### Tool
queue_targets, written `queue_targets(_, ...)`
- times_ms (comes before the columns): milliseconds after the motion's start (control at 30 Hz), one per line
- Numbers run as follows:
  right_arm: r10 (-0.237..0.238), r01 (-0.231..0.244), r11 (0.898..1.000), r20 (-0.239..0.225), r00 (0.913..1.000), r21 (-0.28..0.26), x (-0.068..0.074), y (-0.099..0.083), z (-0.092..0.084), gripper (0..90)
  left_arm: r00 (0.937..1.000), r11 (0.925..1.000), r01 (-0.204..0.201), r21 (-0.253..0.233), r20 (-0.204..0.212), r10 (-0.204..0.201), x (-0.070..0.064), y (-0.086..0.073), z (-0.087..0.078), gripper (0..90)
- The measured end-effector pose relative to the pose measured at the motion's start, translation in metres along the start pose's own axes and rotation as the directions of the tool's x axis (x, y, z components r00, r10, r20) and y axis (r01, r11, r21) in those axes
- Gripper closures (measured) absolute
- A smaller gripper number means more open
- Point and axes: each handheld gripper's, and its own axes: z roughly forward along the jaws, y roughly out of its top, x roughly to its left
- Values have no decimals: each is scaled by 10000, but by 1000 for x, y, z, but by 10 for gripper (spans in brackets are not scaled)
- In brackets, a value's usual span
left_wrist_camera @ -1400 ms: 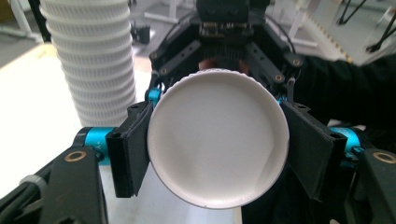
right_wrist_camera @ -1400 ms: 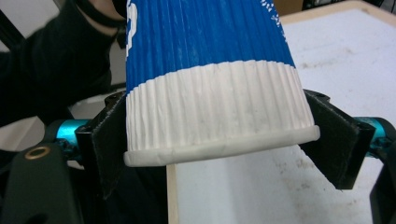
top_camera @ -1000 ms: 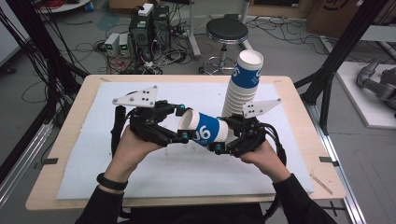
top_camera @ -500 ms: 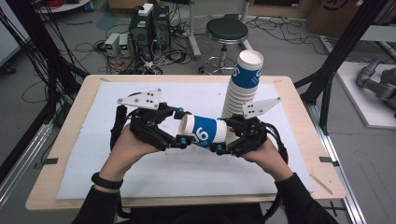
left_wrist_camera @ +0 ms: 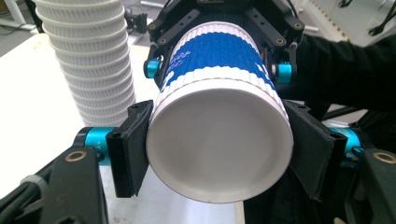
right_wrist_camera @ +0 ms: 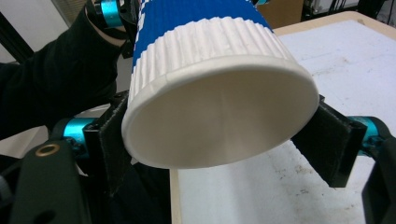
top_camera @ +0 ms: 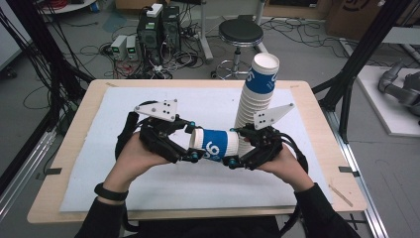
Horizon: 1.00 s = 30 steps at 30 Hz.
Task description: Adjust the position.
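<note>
A: Paper cup [top_camera: 215, 145] is lying on its side, held up off the table [top_camera: 341, 201] and bridged between the two grippers.

B: Left gripper [top_camera: 192, 143] first?

A: Closed hard on one end. In the left gripper view both black pads are flat against the ribbed wall, one on each side. I judge it to be the anchor, since that end can't slide or turn.

B: And the right gripper [top_camera: 235, 146]?

A: The cup's other end sits between its jaws. They have just been opening a little, but in the right gripper view both pads look to be lying on the wall, so it's a light hold rather than a clamp.

B: Why carry it level, with two grips?

A: My guess is that with one firm end and one loose end, the loose side can shift its hold or let go without the cup dropping. Thin paper would dent if both ends were squeezed hard.

B: Anything nearby?

A: A tall stack of cups [top_camera: 255, 94] stands upright just behind the right gripper, close to the held cup. It probably either supplied this cup or will receive it; I can't tell which.
</note>
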Motion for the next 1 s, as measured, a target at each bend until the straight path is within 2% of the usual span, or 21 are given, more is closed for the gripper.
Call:
queue_targets(133, 65, -58, 9983, 119, 9999, -579, 0, 0, -4, 163, 9997, 9955, 206, -926, 177, -191, 4, -3, -1, 297)
queue_targets(200, 238, -230, 9945, 71, 9997, -1025, -1, 0, -6, 156, 9998, 9927, 120, -1202, 163, -101, 6, -4, 0, 298)
queue_targets(367, 647, -627, 9854, 73, 9979, -1585, -3, 1, -9, 150, 10000, 9827, -76, -1851, -20, 74, 5, -5, 0, 298)
queue_targets(467, 911, -907, 9779, -65, 9958, -1886, -4, 0, -10, 146, 9995, 9786, -295, -2036, -206, 259, 4, -4, 0, 299)
queue_targets(567, 1243, -1257, 9679, -201, 9920, -2178, -6, -1, -11, 143, 9992, 9744, -326, -2224, -277, 271, 4, -4, 1, 300)
queue_targets(700, 1212, -1175, 9653, 16, 9926, -2331, -6, -1, -12, 134, 9988, 9730, -376, -2279, -383, 296, 4, -5, -1, 300)
queue_targets(900, 966, -938, 9707, 21, 9953, -2214, -4, -1, -10, 135, 9994, 9662, -339, -2555, -123, 318, 6, -6, -1, 299)
queue_targets(1000, 760, -716, 9733, 119, 9970, -2180, -1, 0, -9, 141, 9992, 9676, -407, -2494, -110, 392, 5, -6, 2, 299)
